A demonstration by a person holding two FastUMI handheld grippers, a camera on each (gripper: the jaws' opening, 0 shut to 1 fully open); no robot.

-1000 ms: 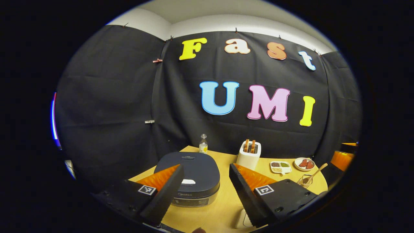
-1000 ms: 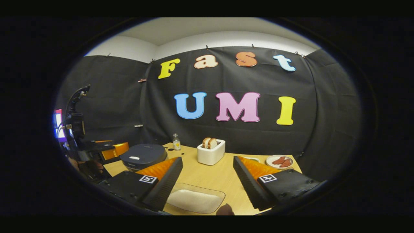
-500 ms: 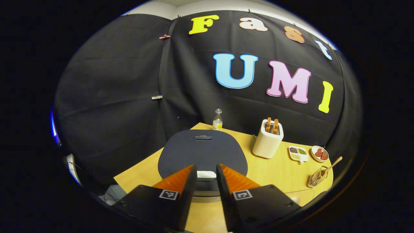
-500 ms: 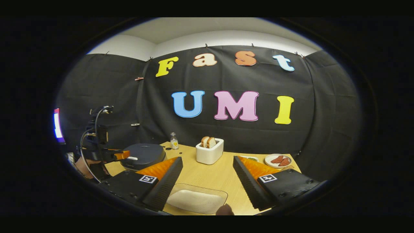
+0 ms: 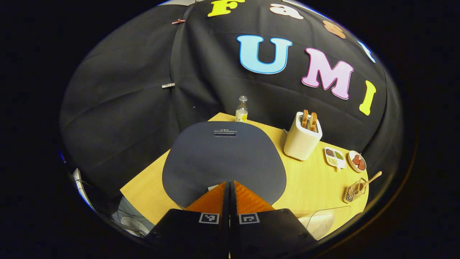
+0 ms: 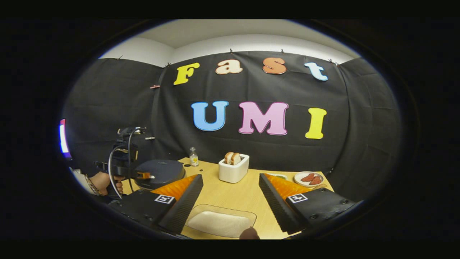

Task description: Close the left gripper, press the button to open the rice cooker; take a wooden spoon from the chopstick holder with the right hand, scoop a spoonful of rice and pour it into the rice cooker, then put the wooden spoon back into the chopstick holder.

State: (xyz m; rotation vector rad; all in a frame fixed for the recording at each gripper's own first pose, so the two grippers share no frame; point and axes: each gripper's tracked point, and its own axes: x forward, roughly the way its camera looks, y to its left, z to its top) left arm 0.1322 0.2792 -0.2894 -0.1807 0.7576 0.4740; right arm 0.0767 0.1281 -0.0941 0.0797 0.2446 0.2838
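One rice cooker [image 5: 222,158], one bottle [image 5: 242,109], one toaster [image 5: 302,136] with two bread slices [image 5: 309,120]. One divided dish [image 5: 334,157], one plate [image 5: 357,161], one chopstick holder [image 5: 354,190] with one wooden spoon [image 5: 371,179]. One rice tray [image 6: 221,222]. One counter [image 5: 312,180].

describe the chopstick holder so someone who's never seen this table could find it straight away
Start at the big dark rice cooker on the wooden table, then go past the white toaster with two bread slices and the small dishes to the table's far right edge. The chopstick holder is there: a small open wire basket, the only see-through metal thing, with a wooden spoon leaning out of it.
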